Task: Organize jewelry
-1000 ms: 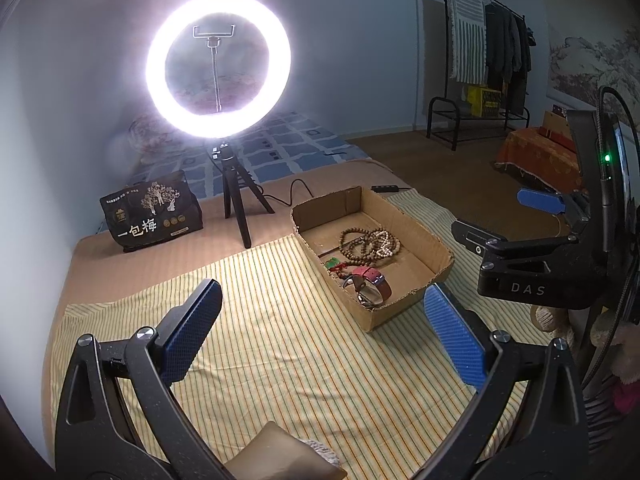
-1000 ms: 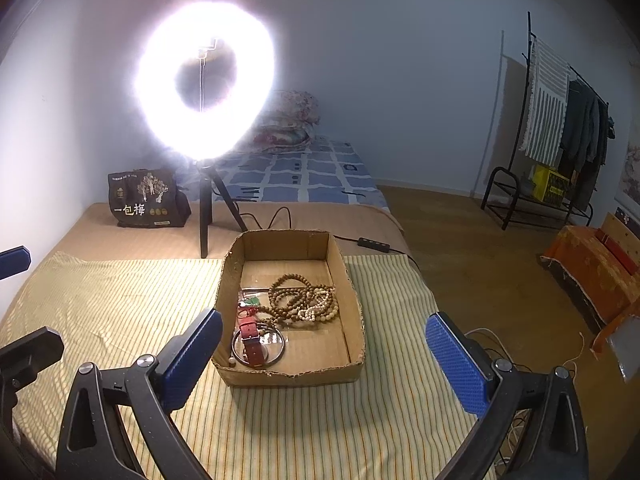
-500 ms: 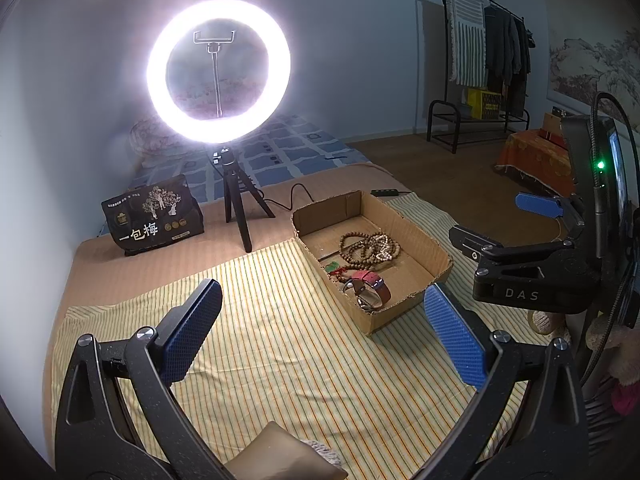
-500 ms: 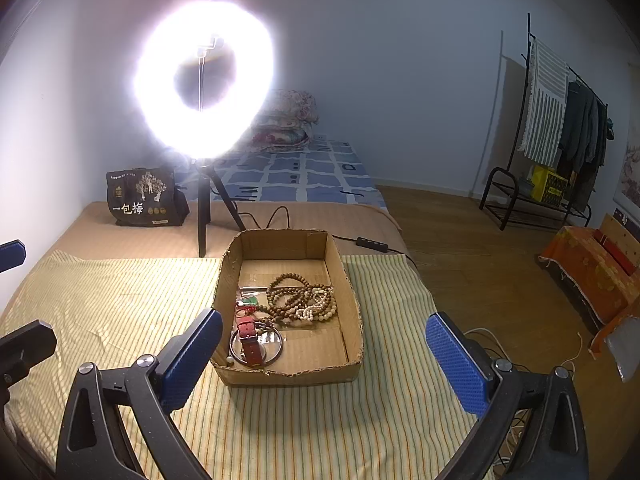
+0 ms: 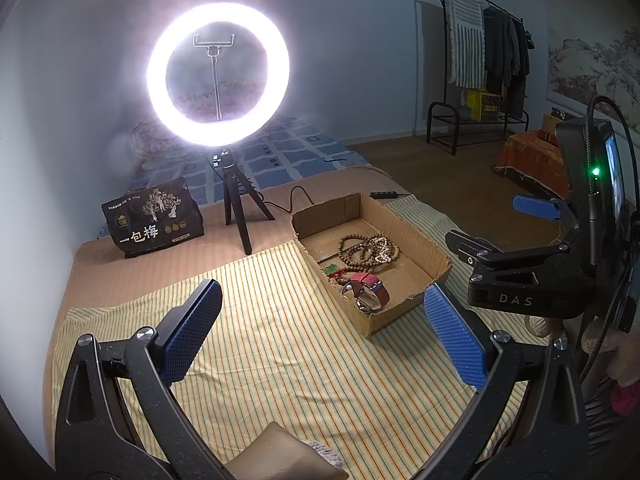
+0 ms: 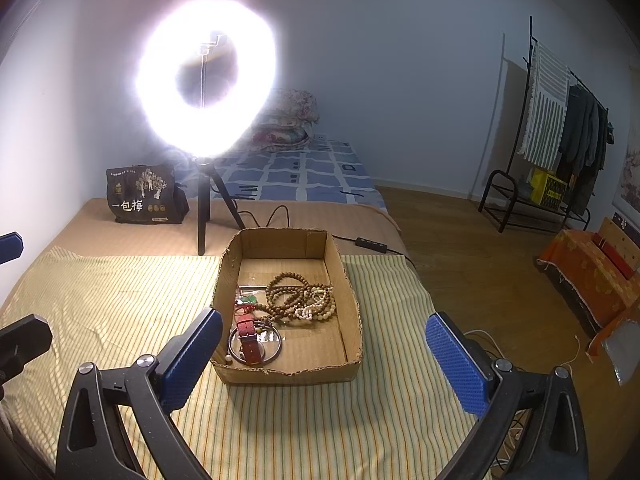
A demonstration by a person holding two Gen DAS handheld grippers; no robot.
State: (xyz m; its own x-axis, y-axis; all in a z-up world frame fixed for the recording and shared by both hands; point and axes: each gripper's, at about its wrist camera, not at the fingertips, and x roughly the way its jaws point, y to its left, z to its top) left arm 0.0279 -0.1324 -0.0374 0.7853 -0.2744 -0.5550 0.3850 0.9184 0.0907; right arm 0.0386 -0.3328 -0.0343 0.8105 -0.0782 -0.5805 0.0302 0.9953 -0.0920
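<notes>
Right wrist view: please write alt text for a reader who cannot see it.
An open hand-held gripper hovers, empty, before a shallow cardboard box on a striped cloth. The box holds brown bead strands, a red-strapped watch and a metal bangle. A lit ring light stands behind.

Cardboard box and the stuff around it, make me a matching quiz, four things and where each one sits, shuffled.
1. beads
2. watch
3. ring light
4. black bag

A. near end of the box
B. on a tripod behind the box
C. middle of the box
D. far left, by the wall

Pairs: 1-C, 2-A, 3-B, 4-D
</notes>
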